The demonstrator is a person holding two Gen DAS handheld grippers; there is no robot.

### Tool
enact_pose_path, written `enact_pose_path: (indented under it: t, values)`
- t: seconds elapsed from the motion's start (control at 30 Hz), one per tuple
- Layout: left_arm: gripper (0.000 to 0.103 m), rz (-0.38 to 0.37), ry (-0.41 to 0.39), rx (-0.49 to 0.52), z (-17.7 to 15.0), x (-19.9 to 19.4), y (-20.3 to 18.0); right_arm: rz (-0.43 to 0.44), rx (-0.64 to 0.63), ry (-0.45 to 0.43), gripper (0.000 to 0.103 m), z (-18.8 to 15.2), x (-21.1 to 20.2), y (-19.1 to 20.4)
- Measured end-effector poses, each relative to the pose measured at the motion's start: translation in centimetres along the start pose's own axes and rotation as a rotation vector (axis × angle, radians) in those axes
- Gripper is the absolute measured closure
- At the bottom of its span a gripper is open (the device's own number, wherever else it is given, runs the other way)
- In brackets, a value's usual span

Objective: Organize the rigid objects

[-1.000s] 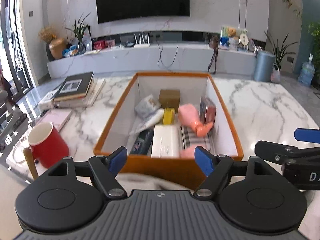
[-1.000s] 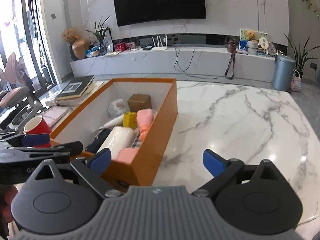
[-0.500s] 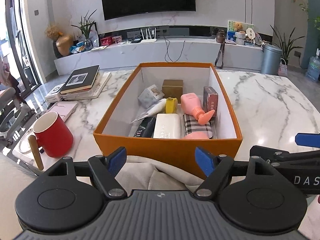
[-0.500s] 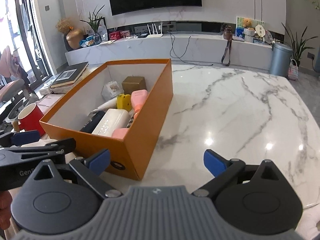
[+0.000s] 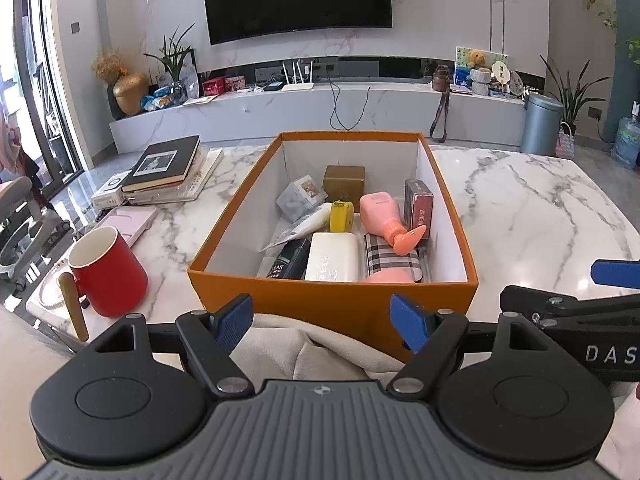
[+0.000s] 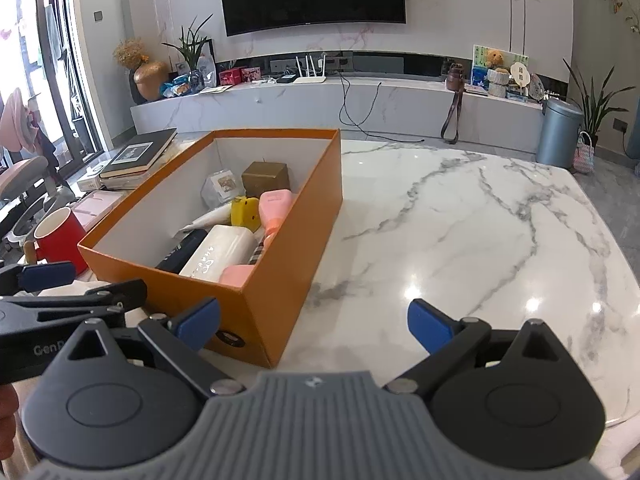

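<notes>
On marble table [image 5: 540, 216], orange box [image 5: 332, 304] long axis runs away; left claw [image 5: 322, 318], right claw [image 6: 314, 322] apart, empty.

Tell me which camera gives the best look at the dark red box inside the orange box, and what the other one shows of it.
Left wrist view. It looks down into the orange box, so the dark red box shows whole, upright against the right wall beside the pink bottle. In the right wrist view that same wall hides it completely; only the pink bottle shows there.

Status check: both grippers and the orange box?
Left gripper open, empty. Right gripper open, empty, over bare marble. Orange box packed with items, upright. Beige cloth bunched against its near wall.
</notes>
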State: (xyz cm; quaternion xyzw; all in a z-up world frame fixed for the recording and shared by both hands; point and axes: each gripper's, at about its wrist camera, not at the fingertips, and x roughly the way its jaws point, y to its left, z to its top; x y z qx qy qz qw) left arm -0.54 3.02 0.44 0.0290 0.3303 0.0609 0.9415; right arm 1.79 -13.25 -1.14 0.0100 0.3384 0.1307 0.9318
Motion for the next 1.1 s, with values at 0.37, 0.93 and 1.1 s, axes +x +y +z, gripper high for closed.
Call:
enact_pose_path:
  t: [0.37, 0.93, 1.1]
  values:
    - [0.012, -0.001, -0.014, -0.016, 0.10, -0.19, 0.02, 0.010, 0.003, -0.004, 0.004, 0.17, -0.19, -0.11]
    - [0.012, -0.003, -0.012, -0.015, 0.09, -0.25, -0.12, 0.025, 0.036, 0.013, 0.004, -0.03, 0.10, -0.34]
    - [0.012, -0.007, -0.011, -0.016, 0.00, -0.22, -0.09, 0.024, 0.036, 0.015, 0.004, -0.07, 0.15, -0.34]
